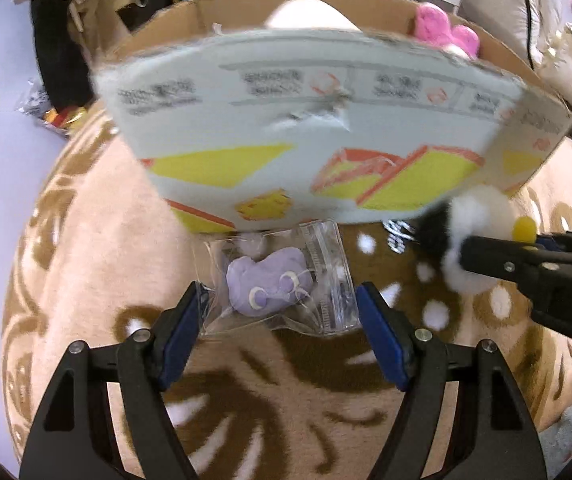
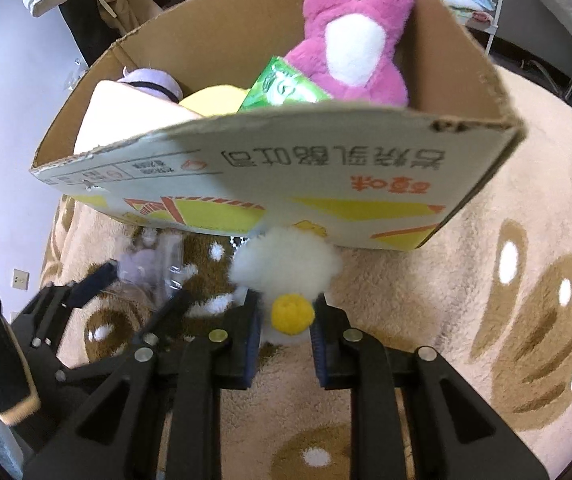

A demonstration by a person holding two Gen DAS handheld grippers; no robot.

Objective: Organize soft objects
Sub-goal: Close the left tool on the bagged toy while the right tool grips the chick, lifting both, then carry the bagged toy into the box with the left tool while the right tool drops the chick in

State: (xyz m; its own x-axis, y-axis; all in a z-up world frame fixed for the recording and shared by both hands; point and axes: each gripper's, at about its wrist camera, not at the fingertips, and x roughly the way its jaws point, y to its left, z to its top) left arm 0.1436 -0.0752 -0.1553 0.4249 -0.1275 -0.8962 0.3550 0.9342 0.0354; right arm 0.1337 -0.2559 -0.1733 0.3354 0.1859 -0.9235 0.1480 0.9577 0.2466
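A purple plush in a clear plastic bag [image 1: 273, 284] lies on the rug just in front of the cardboard box [image 1: 306, 140]. My left gripper [image 1: 281, 308] is open, its blue pads either side of the bag's near end. My right gripper [image 2: 286, 316] is shut on a white fluffy plush with a yellow beak [image 2: 286, 276], held close to the box's front wall [image 2: 326, 184]. In the left wrist view the white plush [image 1: 478, 224] and right gripper [image 1: 526, 256] show at the right. The left gripper also shows in the right wrist view [image 2: 137, 284].
The box holds a pink plush [image 2: 350, 40], a green packet [image 2: 281, 88], a yellow item [image 2: 213, 100] and a pale cushion [image 2: 125, 116]. A beige and brown patterned rug [image 2: 486, 320] covers the floor. Clutter and a white rack [image 2: 486, 12] stand behind.
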